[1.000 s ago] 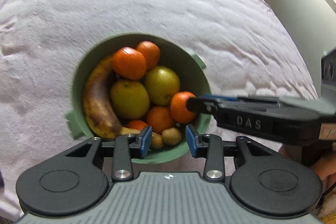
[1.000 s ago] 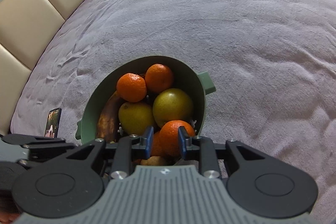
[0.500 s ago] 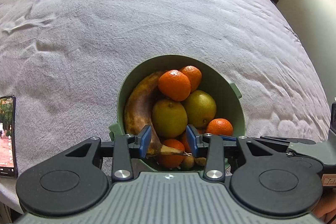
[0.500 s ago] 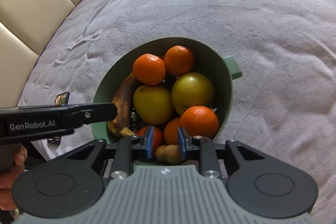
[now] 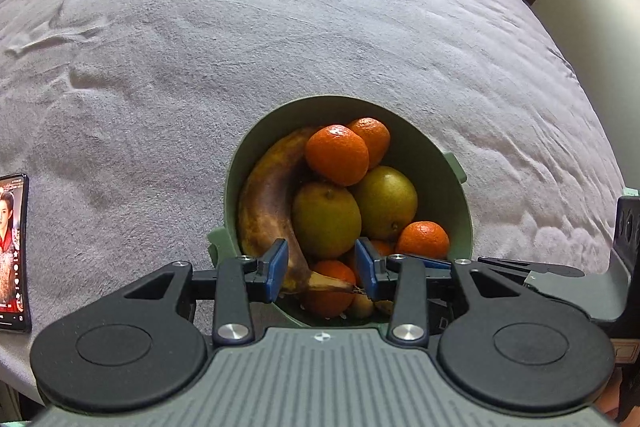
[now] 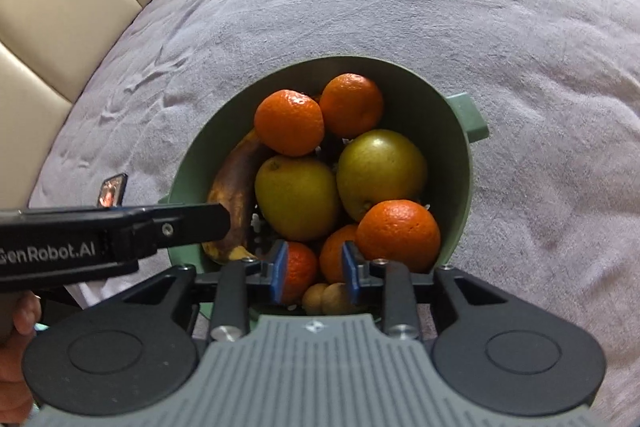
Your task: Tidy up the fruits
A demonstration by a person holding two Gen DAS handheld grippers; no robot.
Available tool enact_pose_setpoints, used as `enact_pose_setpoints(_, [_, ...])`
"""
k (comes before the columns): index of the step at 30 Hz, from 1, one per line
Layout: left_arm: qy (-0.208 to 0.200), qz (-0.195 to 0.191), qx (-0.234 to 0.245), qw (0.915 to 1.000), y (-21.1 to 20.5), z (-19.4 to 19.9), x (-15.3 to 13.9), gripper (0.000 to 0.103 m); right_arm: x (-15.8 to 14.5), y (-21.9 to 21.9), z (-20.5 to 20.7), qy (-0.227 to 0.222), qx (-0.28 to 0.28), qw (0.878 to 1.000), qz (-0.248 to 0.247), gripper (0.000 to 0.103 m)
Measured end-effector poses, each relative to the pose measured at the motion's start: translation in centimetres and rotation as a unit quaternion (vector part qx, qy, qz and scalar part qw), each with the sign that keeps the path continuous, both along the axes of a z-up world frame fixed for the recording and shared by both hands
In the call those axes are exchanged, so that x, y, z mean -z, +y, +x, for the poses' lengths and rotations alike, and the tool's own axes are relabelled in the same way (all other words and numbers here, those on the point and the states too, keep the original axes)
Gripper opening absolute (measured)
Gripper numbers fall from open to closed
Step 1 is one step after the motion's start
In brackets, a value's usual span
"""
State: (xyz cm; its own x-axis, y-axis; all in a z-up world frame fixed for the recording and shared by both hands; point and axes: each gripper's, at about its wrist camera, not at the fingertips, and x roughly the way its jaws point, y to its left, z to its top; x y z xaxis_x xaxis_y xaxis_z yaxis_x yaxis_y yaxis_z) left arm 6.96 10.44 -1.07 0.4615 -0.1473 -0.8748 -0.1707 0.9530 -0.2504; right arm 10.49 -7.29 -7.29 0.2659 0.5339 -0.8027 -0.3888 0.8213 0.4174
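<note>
Both grippers are black with ribbed grey housings, silver screws and blue pads; the left gripper (image 6: pixel 224 223) bears white "GenRobot.AI" lettering

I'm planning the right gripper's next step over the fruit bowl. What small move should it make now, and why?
Probably ease the right gripper back up from the bowl, jaws opening and empty. The nearest orange already rests inside against the wall, clear of the pads, and no loose fruit shows on the cloth. The left gripper hovers over the banana, so retreating avoids crowding.
</note>
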Motion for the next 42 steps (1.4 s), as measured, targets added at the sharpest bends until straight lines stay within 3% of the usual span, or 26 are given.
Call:
enact_pose_setpoints(7, [-0.032,0.002,-0.003,0.9995,-0.1,-0.5,-1.1,0.05,-2.1,-1.0,-0.5,-0.023,0.008,1.0,0.004,0.04])
enact_pose_setpoints(9, [-0.056,0.004,-0.006,0.9984,-0.2,-0.9,-1.9,0.054,-3.2,-1.5,-1.0,-0.053,0.02,0.998,-0.016,0.052])
enact_pose_setpoints(12, [-0.1,0.016,-0.005,0.9949,-0.8,-1.6,-3.3,0.06,-5.2,-2.1,-1.9,-0.111,0.033,0.992,-0.05,0.057])
enact_pose_setpoints(14, [-0.134,0.036,-0.005,0.9903,-1.5,-2.3,-4.4,0.069,-6.6,-2.7,-2.5,-0.143,0.044,0.987,-0.061,0.066])
enact_pose_setpoints(22, [-0.222,0.139,0.011,0.965,-4.2,-4.9,-7.7,0.088,-10.9,-4.5,-5.3,-0.24,0.064,0.963,-0.106,0.083])
enact_pose_setpoints(26, [-0.245,0.193,0.018,0.95,-5.7,-5.8,-8.8,0.089,-12.1,-5.6,-7.3,-0.27,0.07,0.955,-0.104,0.093])
enact_pose_setpoints(32, [-0.256,0.224,0.033,0.9397,-7.4,-7.4,-9.0,0.09,-12.7,-7.1,-9.9,-0.294,0.098,0.945,-0.1,0.099])
enact_pose_setpoints(36, [-0.244,0.235,0.034,0.9402,-8.0,-7.9,-8.3,0.091,-12.5,-7.9,-11.5,-0.298,0.115,0.942,-0.105,0.099])
enact_pose_setpoints(38, [-0.234,0.235,0.032,0.9428,-8.1,-8.1,-7.8,0.097,-12.1,-8.3,-12.0,-0.299,0.123,0.94,-0.112,0.099])
enact_pose_setpoints(42, [-0.21,0.205,0.02,0.9556,-7.8,-8.1,-6.6,0.098,-10.8,-9.0,-11.9,-0.279,0.142,0.942,-0.122,0.099])
